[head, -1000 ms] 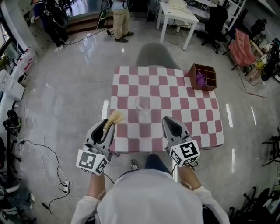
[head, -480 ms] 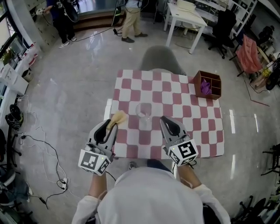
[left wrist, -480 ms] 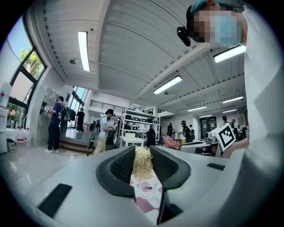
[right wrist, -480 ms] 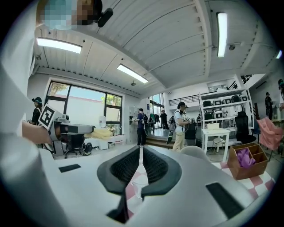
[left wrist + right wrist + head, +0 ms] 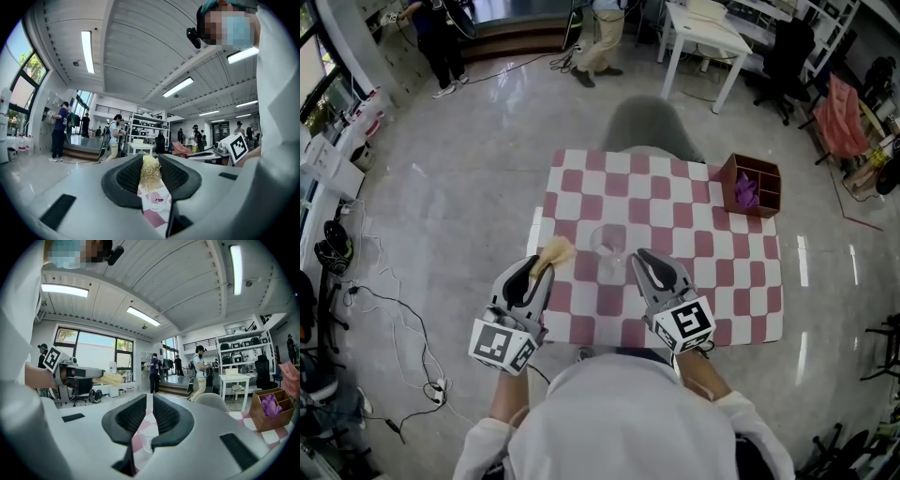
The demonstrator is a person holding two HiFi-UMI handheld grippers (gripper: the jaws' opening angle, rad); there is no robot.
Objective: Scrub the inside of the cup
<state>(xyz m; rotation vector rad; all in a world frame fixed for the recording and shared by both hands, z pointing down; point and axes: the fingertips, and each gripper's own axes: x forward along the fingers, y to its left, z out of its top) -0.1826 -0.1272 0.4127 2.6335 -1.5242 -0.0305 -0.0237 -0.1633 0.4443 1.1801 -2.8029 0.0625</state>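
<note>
Near edge: left gripper (image 5: 544, 265) clamped on scrubber (image 5: 554, 251), barely shifted since a second ago. The right gripper (image 5: 640, 256) is closed and empty. It has slid in leftward and is now just beside the cup (image 5: 607, 242), probably to steady it, so its jaws must open first. The cup stands upright mid table (image 5: 712, 281), not yet scrubbed. Far corner: box (image 5: 750, 186). No readable writing, only square markers on gripper cubes.

pink-white checkered tablecloth (image 5: 675, 187); clear cup (image 5: 607, 246); pale yellow scrubber (image 5: 555, 250); brown box (image 5: 751, 160), purple cloth (image 5: 748, 193).
</note>
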